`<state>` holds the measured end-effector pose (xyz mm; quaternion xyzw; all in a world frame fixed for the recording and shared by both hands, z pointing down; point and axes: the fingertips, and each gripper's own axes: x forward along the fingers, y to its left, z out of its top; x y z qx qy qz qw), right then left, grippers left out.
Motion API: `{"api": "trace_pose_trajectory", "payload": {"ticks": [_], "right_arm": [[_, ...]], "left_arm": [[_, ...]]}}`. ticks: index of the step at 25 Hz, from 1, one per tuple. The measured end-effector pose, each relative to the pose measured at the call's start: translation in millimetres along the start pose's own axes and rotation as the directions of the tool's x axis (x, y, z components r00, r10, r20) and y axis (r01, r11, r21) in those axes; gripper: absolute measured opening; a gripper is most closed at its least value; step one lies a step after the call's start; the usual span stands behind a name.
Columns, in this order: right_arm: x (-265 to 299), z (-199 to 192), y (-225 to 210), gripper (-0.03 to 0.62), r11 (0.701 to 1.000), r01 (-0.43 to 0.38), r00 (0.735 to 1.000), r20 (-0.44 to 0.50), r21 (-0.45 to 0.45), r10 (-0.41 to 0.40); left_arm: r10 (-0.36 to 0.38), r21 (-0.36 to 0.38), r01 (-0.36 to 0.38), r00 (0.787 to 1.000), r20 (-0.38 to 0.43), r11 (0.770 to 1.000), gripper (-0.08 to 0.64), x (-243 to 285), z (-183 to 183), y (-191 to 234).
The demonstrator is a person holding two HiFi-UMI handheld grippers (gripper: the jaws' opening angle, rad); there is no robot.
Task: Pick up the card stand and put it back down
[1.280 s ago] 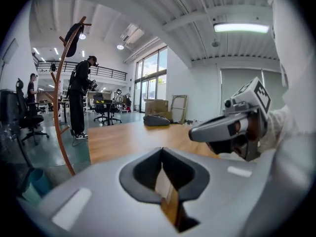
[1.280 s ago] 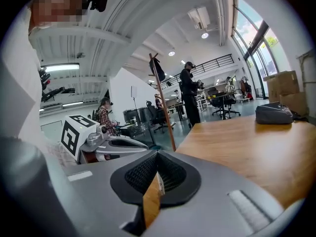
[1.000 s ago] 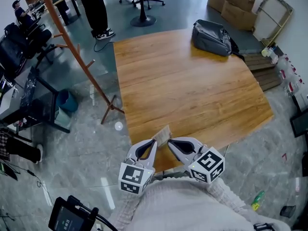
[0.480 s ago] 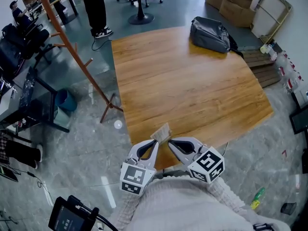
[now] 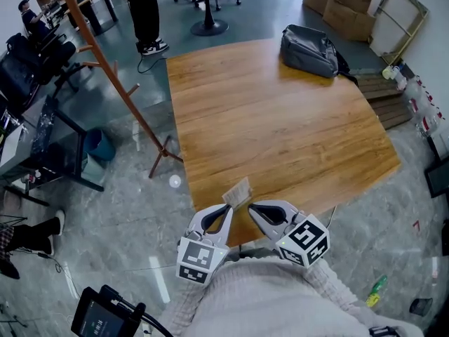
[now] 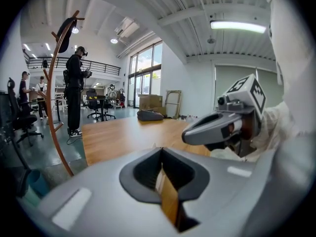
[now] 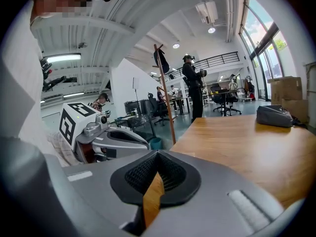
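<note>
The card stand, a small pale card in a holder, stands on the wooden table close to its near edge. My left gripper and right gripper hover side by side just short of that edge, tips pointing at the stand, one on each side, not touching it. Both have their jaws shut with nothing between them. In the left gripper view my own jaws meet, and the right gripper shows beside them. In the right gripper view its jaws are together too.
A grey bag lies at the table's far right corner. A wooden coat rack stands left of the table, with a blue bin near it. A person stands beyond the far edge. Cardboard boxes sit at the back right.
</note>
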<state>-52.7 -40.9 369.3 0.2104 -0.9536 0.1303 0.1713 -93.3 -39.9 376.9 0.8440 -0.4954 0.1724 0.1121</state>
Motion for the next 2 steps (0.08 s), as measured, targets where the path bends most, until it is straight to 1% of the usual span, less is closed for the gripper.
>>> {"api": "trace_pose_trajectory", "payload": {"ticks": [2], "right_arm": [[-2.0,-1.1,0.5,-0.002,1.0,-0.001,1.0,-0.006,0.002,0.001]], "left_arm": [[-0.004,-0.001,0.004,1.0,-0.002,1.0,0.008,-0.5,0.8,-2.7]]}}
